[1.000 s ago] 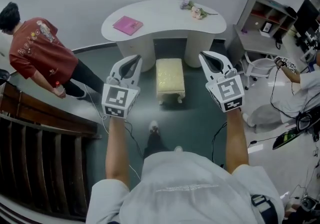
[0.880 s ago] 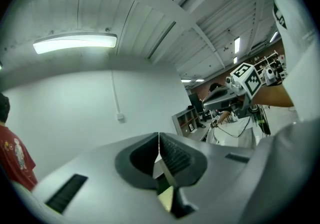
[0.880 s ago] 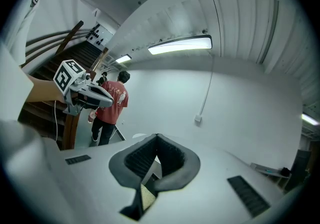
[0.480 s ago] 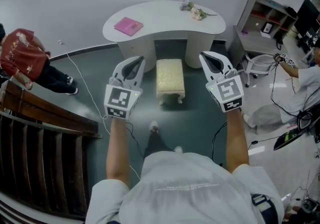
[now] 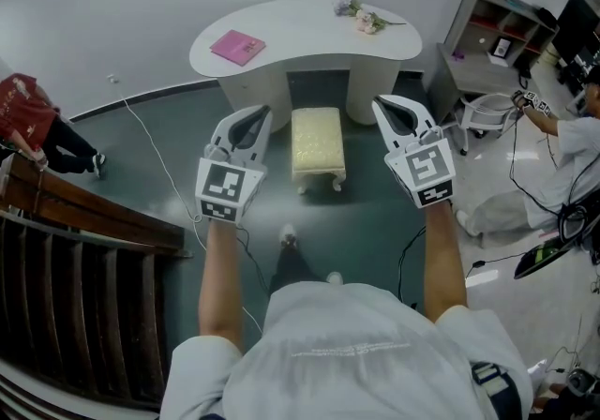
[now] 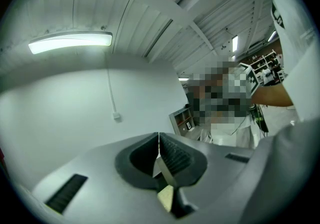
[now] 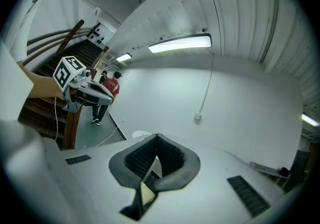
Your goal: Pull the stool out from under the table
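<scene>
A cream upholstered stool with short curved legs [image 5: 317, 142] stands on the dark green floor, its far end at the front edge of the white kidney-shaped table [image 5: 300, 34], in the knee gap between the table's two supports. The left gripper [image 5: 253, 112] and the right gripper [image 5: 382, 101] are held either side of the stool, apart from it. Both are clenched on nothing, with the ribbed pads meeting. A pink book [image 5: 238, 47] lies near the table's left end, and a small spray of flowers [image 5: 361, 17] lies at its far right edge.

Head view down onto stool [image 5: 318, 146]
</scene>
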